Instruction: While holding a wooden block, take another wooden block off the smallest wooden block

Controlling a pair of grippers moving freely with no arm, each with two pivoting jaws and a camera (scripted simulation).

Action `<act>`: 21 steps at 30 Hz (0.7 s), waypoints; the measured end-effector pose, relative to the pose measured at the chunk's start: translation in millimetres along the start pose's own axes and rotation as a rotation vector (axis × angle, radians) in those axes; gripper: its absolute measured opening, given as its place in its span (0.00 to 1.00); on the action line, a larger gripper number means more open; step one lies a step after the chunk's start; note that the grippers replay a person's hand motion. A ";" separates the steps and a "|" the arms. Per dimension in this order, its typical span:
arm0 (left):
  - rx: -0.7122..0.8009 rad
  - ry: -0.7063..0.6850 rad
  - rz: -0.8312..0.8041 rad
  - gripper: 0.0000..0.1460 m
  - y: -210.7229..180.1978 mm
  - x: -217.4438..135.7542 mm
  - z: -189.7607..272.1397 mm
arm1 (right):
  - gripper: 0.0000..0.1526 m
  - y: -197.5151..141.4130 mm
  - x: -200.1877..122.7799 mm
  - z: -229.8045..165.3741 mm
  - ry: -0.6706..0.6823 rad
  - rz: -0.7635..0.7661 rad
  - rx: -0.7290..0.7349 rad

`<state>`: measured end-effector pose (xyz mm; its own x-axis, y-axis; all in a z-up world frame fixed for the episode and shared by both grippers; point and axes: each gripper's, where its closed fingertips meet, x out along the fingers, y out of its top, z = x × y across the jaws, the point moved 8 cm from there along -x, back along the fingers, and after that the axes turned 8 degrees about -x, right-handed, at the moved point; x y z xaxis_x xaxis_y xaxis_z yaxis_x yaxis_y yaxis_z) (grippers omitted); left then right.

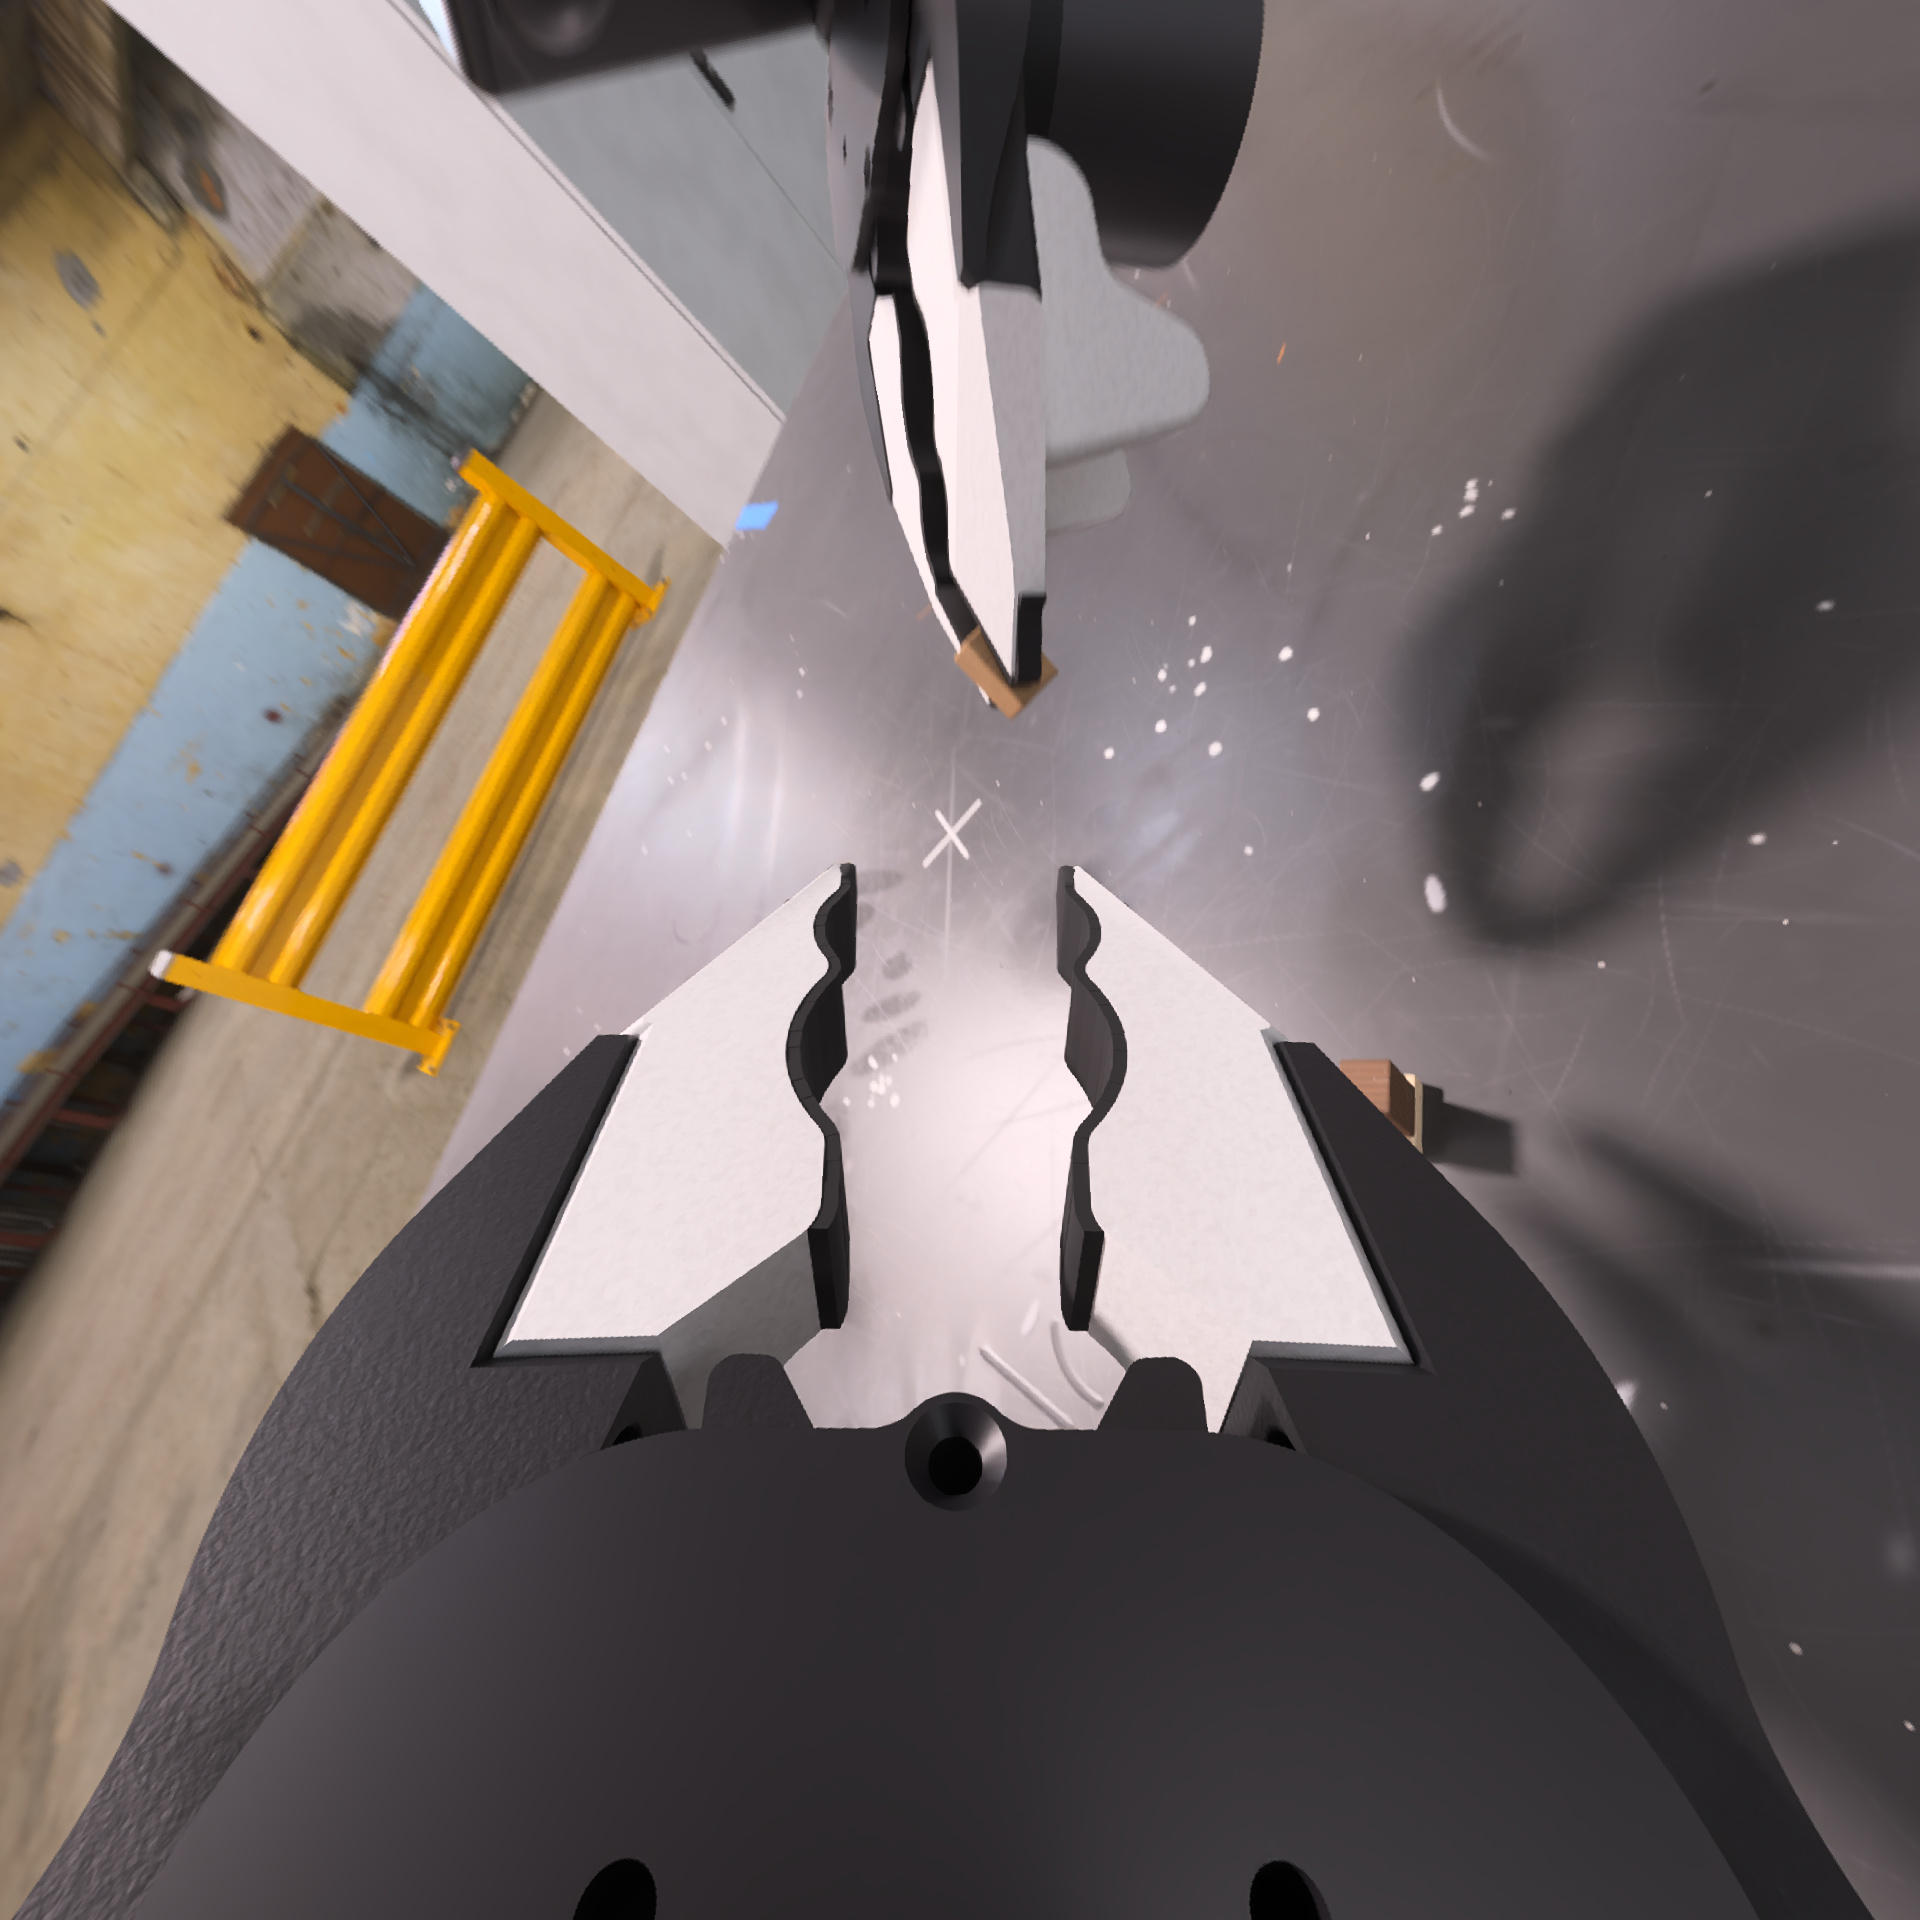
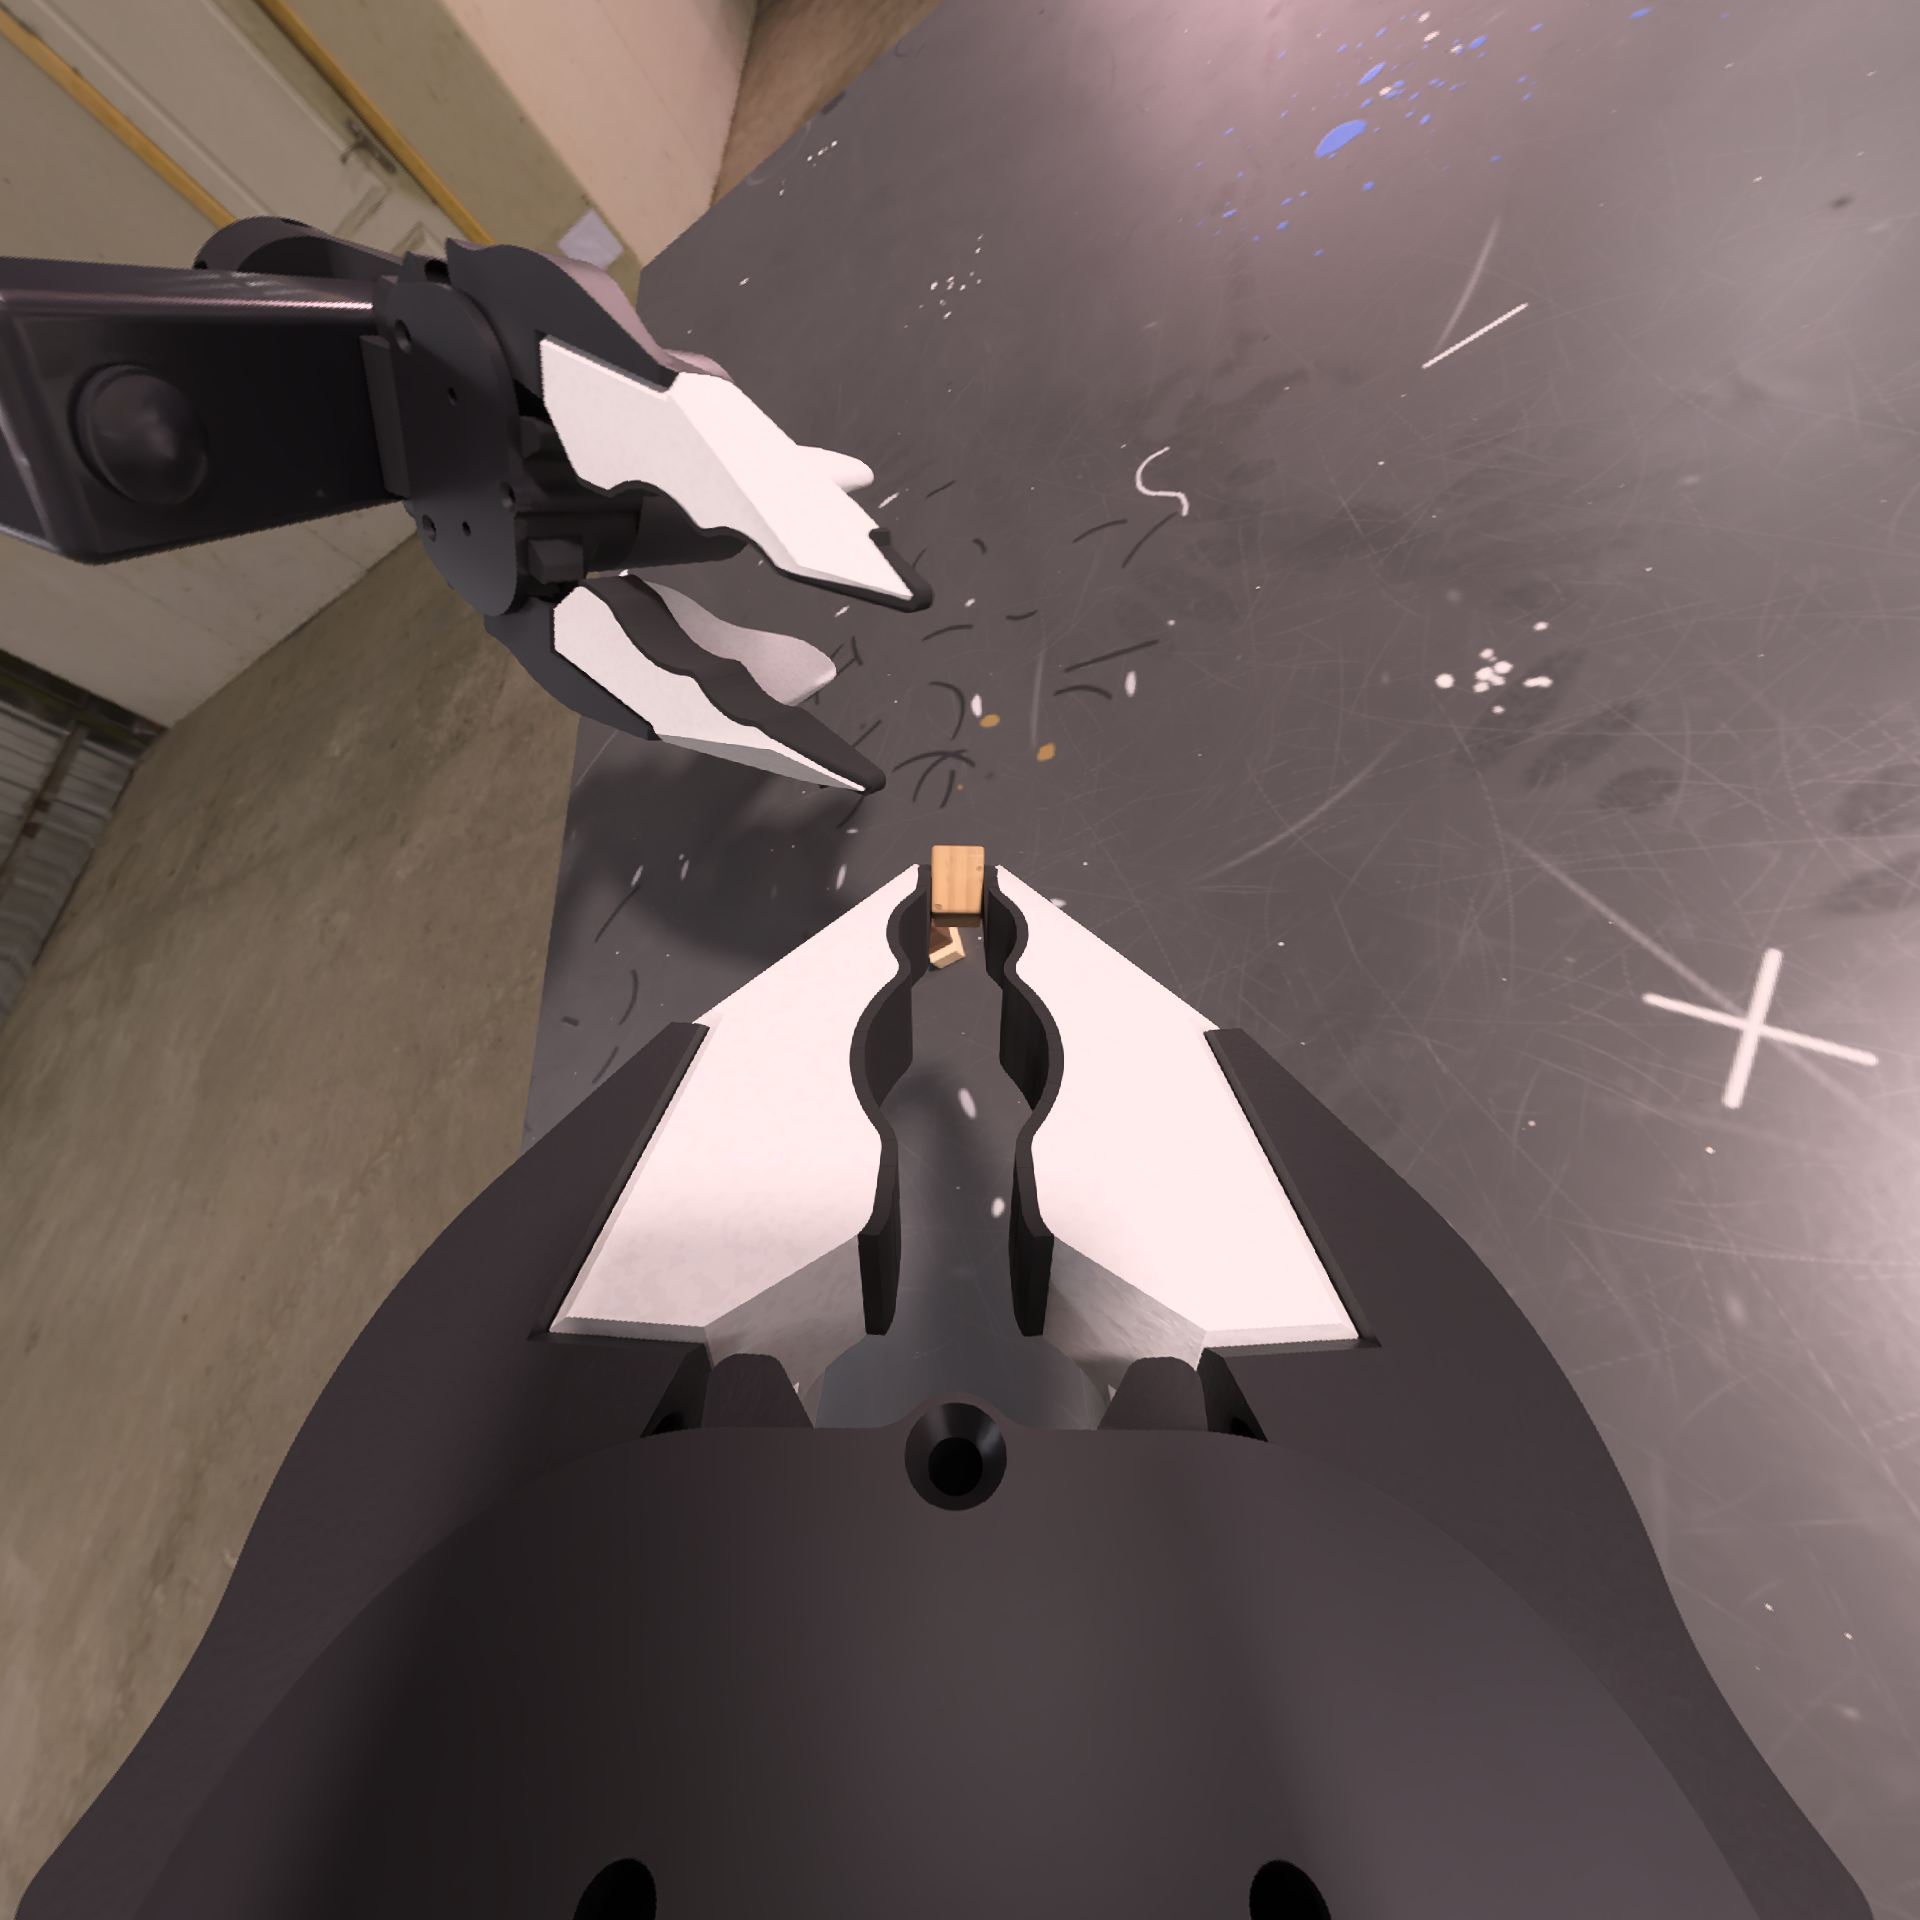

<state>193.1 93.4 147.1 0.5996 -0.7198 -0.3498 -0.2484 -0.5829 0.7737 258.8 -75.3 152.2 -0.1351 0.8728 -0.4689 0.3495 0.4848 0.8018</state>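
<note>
My right gripper [image 2: 956, 883] is shut on a small pale wooden block [image 2: 957, 878] at its fingertips, held above the dark scratched table [image 2: 1351, 790]. Under it, between the fingers, part of another wooden piece [image 2: 945, 948] shows on the table. In the left wrist view the right gripper [image 1: 1003, 665] comes down from the top with the block [image 1: 1000, 688] in its tips. My left gripper [image 1: 956, 878] is open and empty above the table [image 1: 1299, 644]. A brown block with a pale block against it [image 1: 1382, 1089] sits just behind its right finger. The left gripper [image 2: 894, 691] also shows open at upper left.
A white cross mark [image 1: 951, 834] lies on the table ahead of the left gripper; it also shows in the right wrist view [image 2: 1756, 1029]. The table edge runs along the left. Beyond it are a concrete floor [image 2: 260, 1039] and a yellow railing [image 1: 416, 790].
</note>
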 end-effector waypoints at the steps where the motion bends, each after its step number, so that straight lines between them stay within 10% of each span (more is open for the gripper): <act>1: -0.017 -0.008 -0.018 0.28 -4.2 1.6 -0.5 | 0.06 -0.9 -0.7 1.5 -0.006 0.003 -0.001; 21: -0.148 -0.273 -0.254 0.43 -54.5 37.1 8.4 | 0.06 -31.5 -1.0 24.6 -0.059 -0.047 -0.031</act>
<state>222.5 95.2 87.6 0.3988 -0.6448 -0.6521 0.0058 -0.7093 0.7049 270.8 -92.8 118.3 -0.0957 0.8450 -0.5261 0.3146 0.5271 0.7894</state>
